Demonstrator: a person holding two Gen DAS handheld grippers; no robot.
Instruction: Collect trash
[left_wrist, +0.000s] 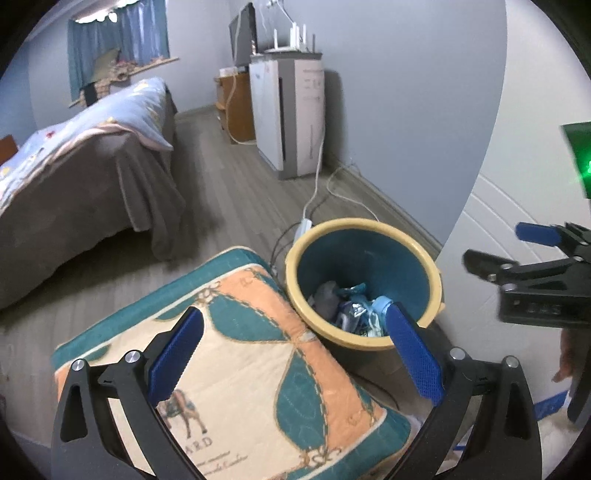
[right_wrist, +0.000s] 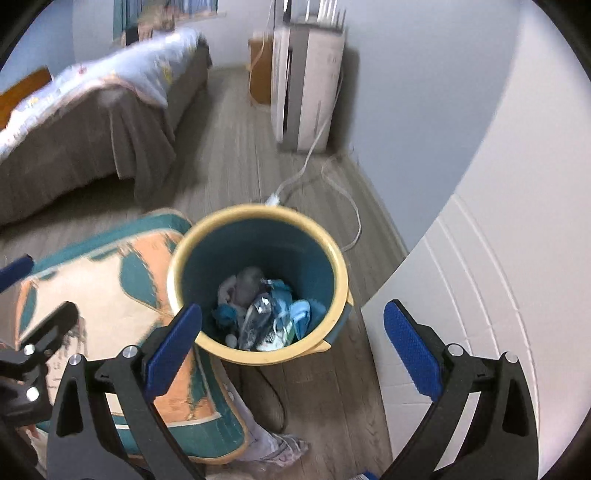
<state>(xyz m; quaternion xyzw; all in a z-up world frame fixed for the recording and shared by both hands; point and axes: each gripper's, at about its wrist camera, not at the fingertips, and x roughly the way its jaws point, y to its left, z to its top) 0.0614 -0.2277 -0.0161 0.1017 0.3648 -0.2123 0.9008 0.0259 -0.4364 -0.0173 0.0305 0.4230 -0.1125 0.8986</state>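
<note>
bins: 1 | cushions: 1 | beds: 1 | grippers: 2

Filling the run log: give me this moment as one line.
left tongs: open, empty, over cushion | right tongs: open, empty, above bin | bin: trash inside, standing beside cushion

We're in a home bedroom: ahead and to the left of the gripper sits a bed draped in a brown cover and pale blue quilt, blue curtains hanging behind it. Straight ahead, a tall white air purifier stands on grey wood-plank flooring; close below lies a teal-and-orange patterned cushion.
</note>
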